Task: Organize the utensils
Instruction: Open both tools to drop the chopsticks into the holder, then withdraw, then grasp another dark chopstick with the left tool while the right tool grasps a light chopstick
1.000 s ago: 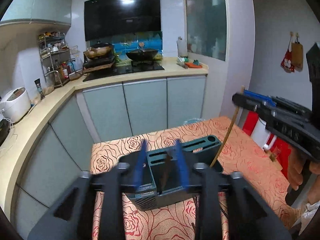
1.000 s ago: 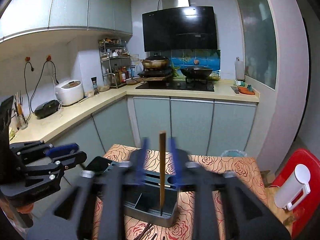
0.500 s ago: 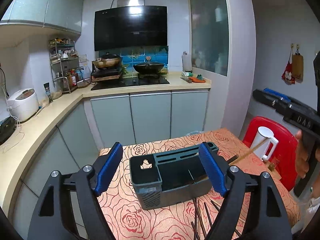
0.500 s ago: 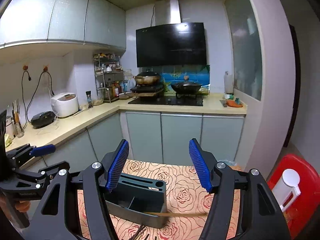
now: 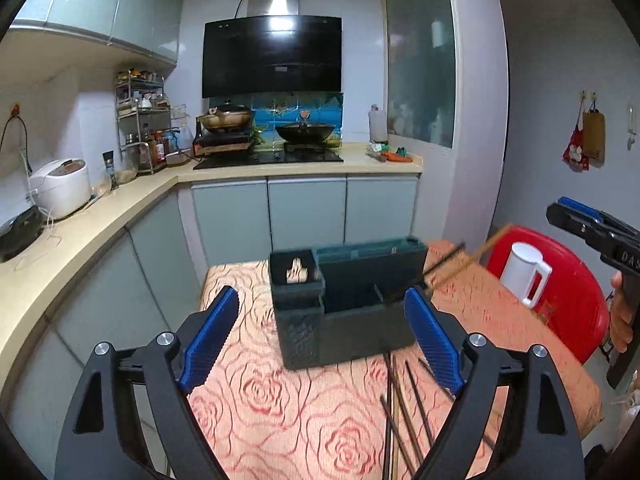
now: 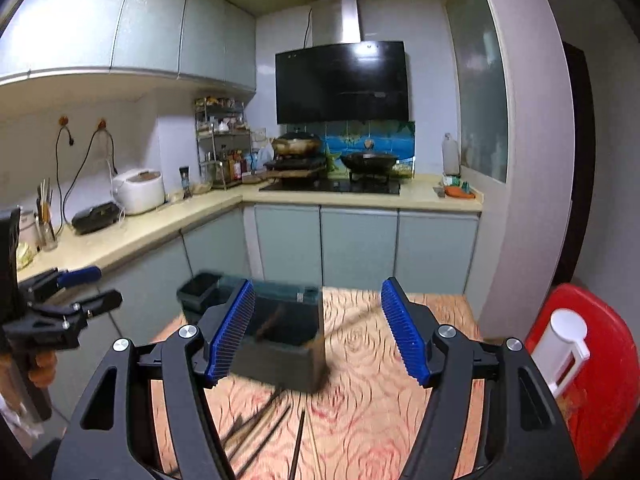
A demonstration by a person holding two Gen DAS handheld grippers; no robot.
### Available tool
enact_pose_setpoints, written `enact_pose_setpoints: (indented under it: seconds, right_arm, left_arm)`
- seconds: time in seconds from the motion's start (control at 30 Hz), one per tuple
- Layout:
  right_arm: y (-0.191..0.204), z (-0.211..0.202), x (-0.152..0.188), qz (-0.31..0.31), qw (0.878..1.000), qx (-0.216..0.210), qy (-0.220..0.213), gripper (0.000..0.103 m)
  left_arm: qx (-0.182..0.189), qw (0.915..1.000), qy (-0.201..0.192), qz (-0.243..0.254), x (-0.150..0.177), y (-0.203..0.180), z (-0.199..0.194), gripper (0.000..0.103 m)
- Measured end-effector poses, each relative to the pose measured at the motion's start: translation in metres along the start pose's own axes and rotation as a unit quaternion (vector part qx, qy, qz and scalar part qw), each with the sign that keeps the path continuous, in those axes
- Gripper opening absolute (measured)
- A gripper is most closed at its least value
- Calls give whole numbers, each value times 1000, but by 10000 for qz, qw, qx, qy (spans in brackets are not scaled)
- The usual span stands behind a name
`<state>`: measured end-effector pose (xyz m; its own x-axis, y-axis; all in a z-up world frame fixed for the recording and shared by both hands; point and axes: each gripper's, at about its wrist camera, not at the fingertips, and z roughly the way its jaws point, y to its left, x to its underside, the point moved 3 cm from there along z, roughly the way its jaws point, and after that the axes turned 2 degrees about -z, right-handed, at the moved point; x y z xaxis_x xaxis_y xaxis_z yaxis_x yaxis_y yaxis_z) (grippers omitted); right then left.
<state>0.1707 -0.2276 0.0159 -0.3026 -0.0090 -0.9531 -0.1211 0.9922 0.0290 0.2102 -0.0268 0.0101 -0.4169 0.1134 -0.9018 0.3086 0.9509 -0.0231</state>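
A dark green utensil holder (image 5: 348, 300) stands on the rose-patterned table (image 5: 280, 412); it also shows in the right wrist view (image 6: 276, 336). Chopsticks (image 5: 464, 264) lean out of its right compartment. Several dark chopsticks (image 5: 404, 404) lie loose on the cloth in front of it, also seen in the right wrist view (image 6: 260, 428). My left gripper (image 5: 320, 344) is open and empty, above the table just in front of the holder. My right gripper (image 6: 316, 328) is open and empty, raised over the holder's right side.
A red chair (image 5: 560, 288) with a white jug (image 5: 524, 272) stands right of the table. Kitchen counter (image 5: 80, 236) with a rice cooker (image 5: 60, 188) runs along the left. Grey cabinets (image 5: 304, 208) stand behind the table.
Both grippers went from shut to open and pulled up and back. My right gripper let go of the wooden chopstick, which now leans in the holder.
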Motion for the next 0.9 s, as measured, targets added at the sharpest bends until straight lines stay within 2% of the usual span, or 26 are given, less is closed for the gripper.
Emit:
enact_pose_setpoints:
  seconds: [0.33, 0.47, 0.67, 0.9]
  right_arm:
    - [8, -11, 94, -231, 9980, 312, 497, 64]
    - [7, -14, 123, -126, 9968, 252, 751, 64]
    - [10, -18, 153, -204, 9950, 294, 933, 64]
    - [4, -13, 184, -131, 9914, 351, 1256, 64]
  left_arm:
    - [-99, 9992, 386, -1, 77, 7, -9, 82]
    - [-110, 9980, 621, -66, 106, 10, -7, 82]
    - [-195, 9963, 805, 229, 144, 4, -4, 82]
    - [-4, 9945, 1020, 248, 175, 4, -3, 82]
